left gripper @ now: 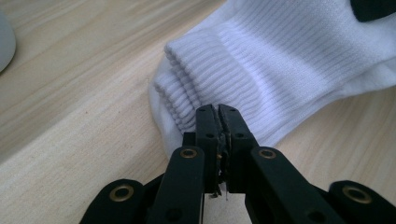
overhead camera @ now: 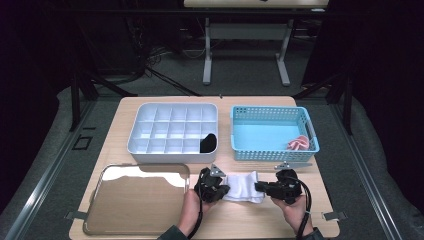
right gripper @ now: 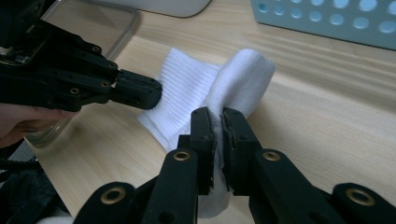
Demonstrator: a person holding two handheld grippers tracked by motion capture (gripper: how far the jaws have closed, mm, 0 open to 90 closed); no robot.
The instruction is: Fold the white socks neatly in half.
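So the white sock is lying at the near edge of the wooden table, right between the two hands, just in front of the blue basket and beside the clear lid. It's ribbed knit, clean white, and looks like it's doubled over, since the left gripper view is showing stacked cuff edges with those chunky ribs at the folded end.

The left gripper is pinching the sock at its left end; in its own view the jaws are pressed together on a thin bit of the fabric edge. The right gripper is clenching the other end, and in its view the cloth is bunching up into a raised fold between the jaws, with some white hanging below them.

Further back, a white divided tray is sitting with something black in one near-right compartment, and the basket is holding a pinkish item.
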